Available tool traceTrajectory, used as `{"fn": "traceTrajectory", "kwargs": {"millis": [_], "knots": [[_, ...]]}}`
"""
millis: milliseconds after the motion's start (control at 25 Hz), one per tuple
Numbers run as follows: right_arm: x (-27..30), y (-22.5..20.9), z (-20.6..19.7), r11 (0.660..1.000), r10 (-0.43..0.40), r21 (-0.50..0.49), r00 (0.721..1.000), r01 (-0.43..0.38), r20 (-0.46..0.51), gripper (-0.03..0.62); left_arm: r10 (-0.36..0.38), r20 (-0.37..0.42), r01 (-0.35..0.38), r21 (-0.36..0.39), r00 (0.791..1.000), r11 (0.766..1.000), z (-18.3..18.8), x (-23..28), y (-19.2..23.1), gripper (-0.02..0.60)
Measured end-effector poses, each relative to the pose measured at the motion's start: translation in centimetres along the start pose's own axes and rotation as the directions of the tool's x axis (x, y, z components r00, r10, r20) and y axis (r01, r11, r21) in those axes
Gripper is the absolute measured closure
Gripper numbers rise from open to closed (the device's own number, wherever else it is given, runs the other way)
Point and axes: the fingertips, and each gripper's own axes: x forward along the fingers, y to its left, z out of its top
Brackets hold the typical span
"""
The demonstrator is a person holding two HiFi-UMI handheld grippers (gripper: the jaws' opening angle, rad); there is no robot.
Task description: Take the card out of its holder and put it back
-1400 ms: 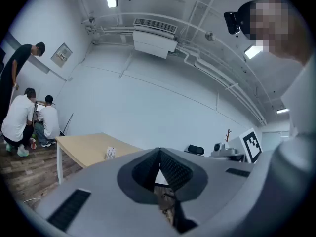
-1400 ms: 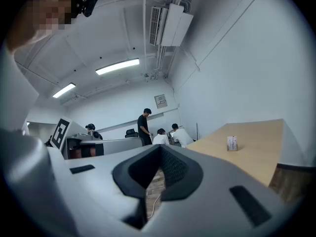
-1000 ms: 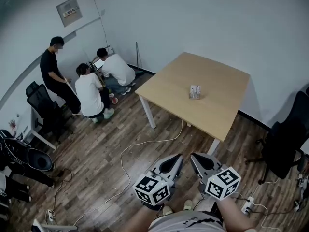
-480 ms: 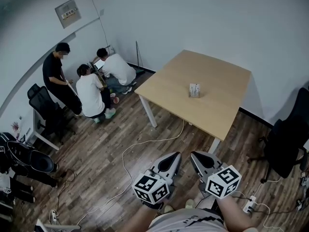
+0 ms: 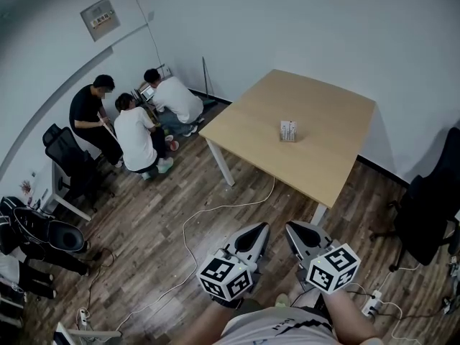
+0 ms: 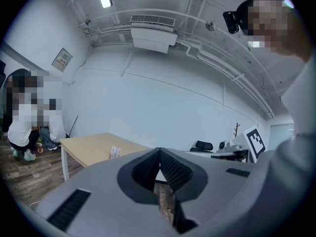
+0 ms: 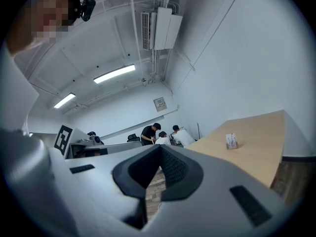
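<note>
While both tools hang low in front of me, well short of the table, I list the room from left to right.

- People: three, gathered by the far-left wall. Not part of the job.
- Cable: white, looping over the wood floor between me and the table leg. I judge it a tripping risk on the way in.
- Left gripper: jaws pressed together, nothing between them.
- Table: pale wood, white legs, bare but for one item.
- Card holder: upright near the table's middle, well apart from both tools. It is too small here for me to tell the card from the holder.
- Right gripper: jaws closed, empty.
- Chair: black, just past the table's right corner.

Hazards, as I judge them: both sets of jaws must part before any grasp, and arriving closed would knock the light holder over or push it along the smooth top. Pulling the card with nothing bracing the holder would likely lift both together. Returning the card at a tilt could miss the slot or bend it.
</note>
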Motion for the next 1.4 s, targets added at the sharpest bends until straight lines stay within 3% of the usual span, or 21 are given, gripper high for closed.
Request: {"fn": "traceTrajectory", "kwargs": {"millis": [240, 560, 960, 1400], "knots": [[0.6, -1.8, 0.0, 1.0, -0.011, 0.015, 1.0, 0.011, -0.003, 0.582, 0.002, -0.014, -0.002, -0.01, 1.0, 1.0, -0.2, 1.6, 0.6, 0.569], [3.8, -4.6, 0.2, 0.997, -0.076, 0.015, 0.997, 0.076, -0.018, 0.582, -0.015, -0.016, 0.015, -0.028, 1.0, 0.999, 0.1, 4.2, 4.3, 0.569], [13.4, -10.1, 2.1, 0.982, -0.189, 0.003, 0.982, 0.189, -0.022, 0.582, -0.076, -0.031, 0.075, -0.028, 0.997, 0.997, 2.7, 10.9, 13.8, 0.569], [23.0, -14.6, 3.6, 0.946, -0.324, 0.006, 0.946, 0.324, 0.003, 0.582, -0.169, -0.069, 0.168, -0.027, 0.983, 0.985, 5.3, 17.0, 23.7, 0.569]]}}
